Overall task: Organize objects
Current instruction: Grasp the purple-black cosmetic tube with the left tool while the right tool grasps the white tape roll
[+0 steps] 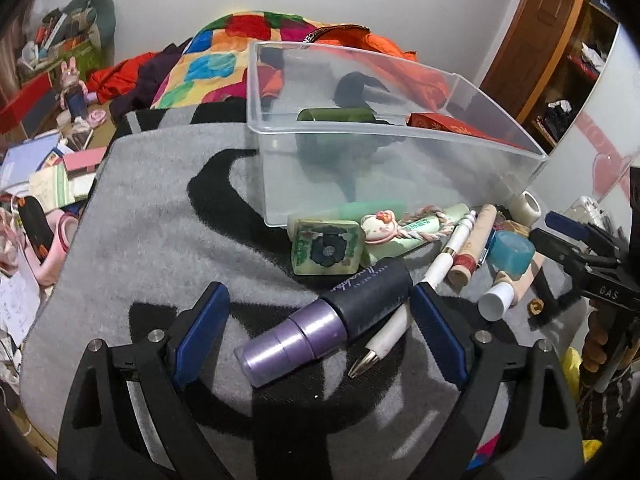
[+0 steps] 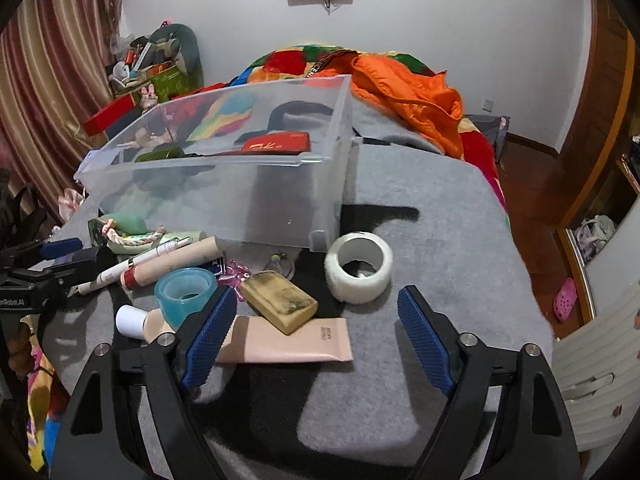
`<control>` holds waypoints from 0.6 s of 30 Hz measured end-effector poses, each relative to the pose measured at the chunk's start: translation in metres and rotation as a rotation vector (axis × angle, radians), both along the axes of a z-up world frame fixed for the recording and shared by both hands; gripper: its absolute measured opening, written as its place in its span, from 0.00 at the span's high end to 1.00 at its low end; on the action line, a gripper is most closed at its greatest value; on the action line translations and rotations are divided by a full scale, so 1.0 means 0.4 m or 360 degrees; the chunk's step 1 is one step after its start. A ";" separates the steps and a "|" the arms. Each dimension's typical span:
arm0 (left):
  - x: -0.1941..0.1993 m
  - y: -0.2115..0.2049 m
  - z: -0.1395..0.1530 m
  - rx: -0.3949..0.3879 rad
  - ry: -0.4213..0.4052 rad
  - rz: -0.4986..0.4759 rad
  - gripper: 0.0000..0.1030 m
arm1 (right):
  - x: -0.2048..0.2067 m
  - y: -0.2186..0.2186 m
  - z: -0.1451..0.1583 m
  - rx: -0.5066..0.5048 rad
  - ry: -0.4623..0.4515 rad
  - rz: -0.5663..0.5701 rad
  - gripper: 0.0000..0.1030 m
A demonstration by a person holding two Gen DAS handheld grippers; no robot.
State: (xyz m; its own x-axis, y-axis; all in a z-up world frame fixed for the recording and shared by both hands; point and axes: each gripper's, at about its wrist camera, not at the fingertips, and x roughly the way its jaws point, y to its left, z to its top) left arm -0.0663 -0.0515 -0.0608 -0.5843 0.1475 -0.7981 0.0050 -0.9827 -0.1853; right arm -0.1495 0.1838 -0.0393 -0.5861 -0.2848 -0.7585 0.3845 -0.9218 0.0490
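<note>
Purple bottle: smooth cylinder, metallic lilac stepped cap, matte dark body with script lettering, lying on its side on the fuzzy grey-and-black surface. It sits between the left claw fingers, cap toward the camera; jaws wide, blue ribbed pads either side, contact not clear. White pen with a metal tip lies just beside it, near the right pad.

Right claw also wide, holding nothing. Its left pad overlaps the flat pink tube in view; touching or not, can't tell. Tan scuffed block rests on that tube. Teal translucent tape ring just left of it, white tape roll further right, standing apart.

Behind: green square compact with black flower, beige tube with red band, braided rope charm, all crowded against the clear plastic bin. Bin holds a dark green cylinder and a red packet.
</note>
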 end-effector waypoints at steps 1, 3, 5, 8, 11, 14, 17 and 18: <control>0.003 0.003 0.000 -0.0009 0.0009 -0.0003 0.11 | -0.003 -0.007 -0.004 0.0014 -0.0001 0.0009 0.31; 0.008 0.001 0.002 0.0006 0.0017 0.0015 0.13 | -0.010 -0.017 -0.008 0.0036 0.0000 0.0017 0.33; 0.017 0.002 0.003 0.0014 0.0031 0.0029 0.18 | -0.009 -0.020 -0.009 0.0070 0.0026 0.0005 0.37; 0.035 0.011 0.011 -0.0011 0.0052 0.0033 0.29 | -0.003 -0.013 -0.009 0.0065 0.0021 0.0002 0.43; 0.053 0.019 0.015 -0.0002 0.0048 0.0013 0.40 | 0.003 0.000 -0.014 0.0029 -0.0025 0.0005 0.48; 0.070 0.028 0.022 0.0008 0.0029 -0.0039 0.51 | 0.005 0.022 -0.008 -0.0035 -0.0057 -0.0009 0.48; 0.078 0.041 0.023 -0.0045 0.0018 -0.0072 0.52 | 0.004 0.041 0.010 -0.0105 -0.0052 -0.0028 0.48; 0.076 0.042 0.023 -0.0051 0.0012 -0.0078 0.52 | 0.002 0.044 0.015 -0.0110 -0.0046 -0.0037 0.48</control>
State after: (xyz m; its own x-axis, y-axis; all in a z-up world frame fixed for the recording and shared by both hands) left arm -0.0360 -0.0347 -0.0515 -0.5832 0.1509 -0.7982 -0.0448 -0.9871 -0.1538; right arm -0.1489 0.2012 -0.0332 -0.5716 -0.3235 -0.7540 0.3604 -0.9246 0.1235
